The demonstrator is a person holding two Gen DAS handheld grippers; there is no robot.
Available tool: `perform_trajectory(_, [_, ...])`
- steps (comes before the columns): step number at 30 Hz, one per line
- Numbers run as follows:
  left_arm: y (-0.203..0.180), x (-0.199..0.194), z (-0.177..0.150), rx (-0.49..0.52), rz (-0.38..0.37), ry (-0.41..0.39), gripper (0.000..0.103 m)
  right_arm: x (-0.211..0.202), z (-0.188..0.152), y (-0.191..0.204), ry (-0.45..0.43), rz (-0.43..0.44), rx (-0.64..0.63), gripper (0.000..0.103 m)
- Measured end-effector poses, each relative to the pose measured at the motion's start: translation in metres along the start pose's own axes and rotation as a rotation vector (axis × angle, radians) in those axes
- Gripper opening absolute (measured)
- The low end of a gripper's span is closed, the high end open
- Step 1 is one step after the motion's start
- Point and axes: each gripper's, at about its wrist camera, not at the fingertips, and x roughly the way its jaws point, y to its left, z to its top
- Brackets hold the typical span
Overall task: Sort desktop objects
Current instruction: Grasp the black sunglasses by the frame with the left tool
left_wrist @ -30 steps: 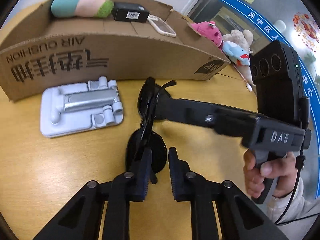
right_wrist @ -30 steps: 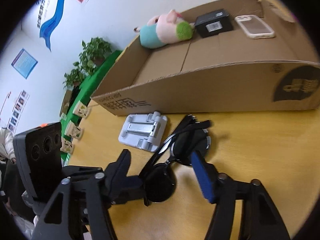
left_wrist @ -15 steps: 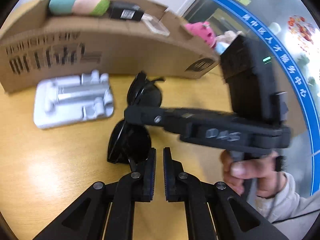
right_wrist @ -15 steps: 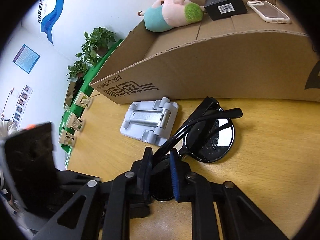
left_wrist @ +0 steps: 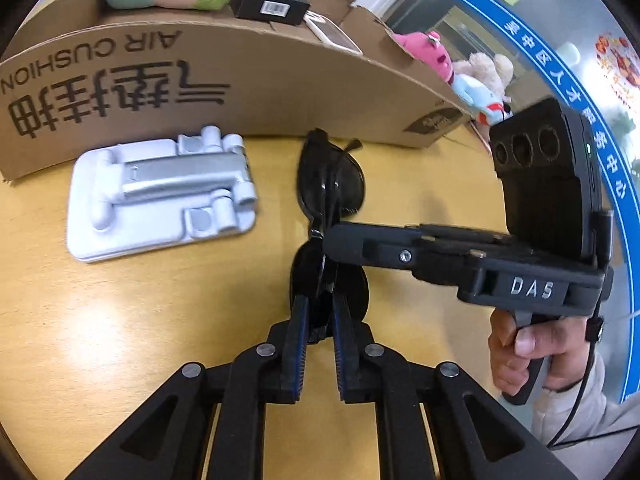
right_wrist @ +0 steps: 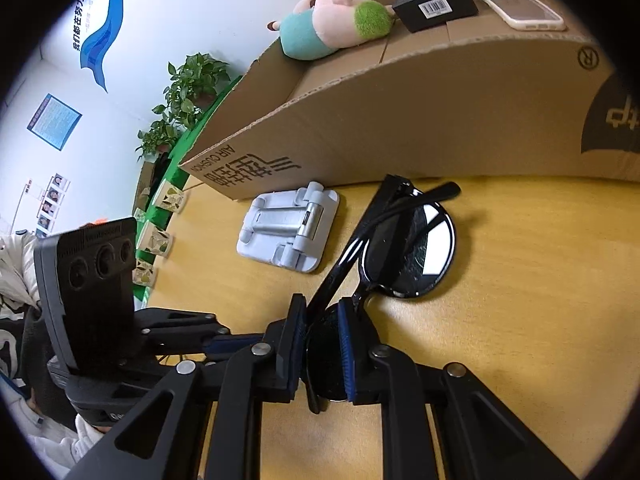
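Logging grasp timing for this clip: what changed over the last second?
Both grippers closed on the sunglasses: the right gripper, open a second ago, now pinches the near lens, and the left gripper grips the same end. The phone stand and cardboard box stayed put.

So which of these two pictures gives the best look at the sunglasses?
The right wrist view: the sunglasses show one whole round lens and the folded arms. In the left wrist view they appear edge-on, partly hidden by the right tongs.

On the table [left_wrist: 120,340], the phone stand [left_wrist: 160,194] lies left of the folded sunglasses [left_wrist: 330,184], both before the cardboard box [left_wrist: 240,80] holding plush pig [right_wrist: 332,28], small box [right_wrist: 436,2] and phone case [right_wrist: 522,8].
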Motion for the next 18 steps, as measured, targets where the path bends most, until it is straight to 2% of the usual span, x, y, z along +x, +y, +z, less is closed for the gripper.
perform_trajectory(6, [-0.004,-0.001,0.0,0.004,0.002,0.002,0.009,0.002,0.004,0.0,0.011,0.022,0.016,0.02])
perform_trajectory(8, [-0.003,-0.003,0.001,0.002,0.004,0.001,0.009,-0.001,0.009,0.0,-0.006,0.029,0.022,0.028])
perform_trajectory(11, [0.0,-0.003,0.001,-0.006,0.01,0.006,0.009,-0.006,0.022,0.002,-0.037,0.01,0.015,0.033])
perform_trajectory(13, [0.0,-0.004,0.0,-0.009,0.006,0.007,0.009,-0.005,0.032,0.003,-0.046,-0.017,0.003,0.033])
perform_trajectory(16, [0.0,-0.004,0.001,-0.006,0.008,0.004,0.009,0.008,0.038,0.003,-0.005,-0.048,-0.013,0.032])
perform_trajectory(17, [0.0,-0.005,0.001,-0.009,0.011,0.003,0.009,0.012,0.037,0.002,0.007,-0.05,-0.017,0.022])
perform_trajectory(18, [0.001,-0.007,0.002,-0.017,0.015,-0.004,0.01,0.013,0.036,-0.001,0.014,-0.052,-0.02,0.018])
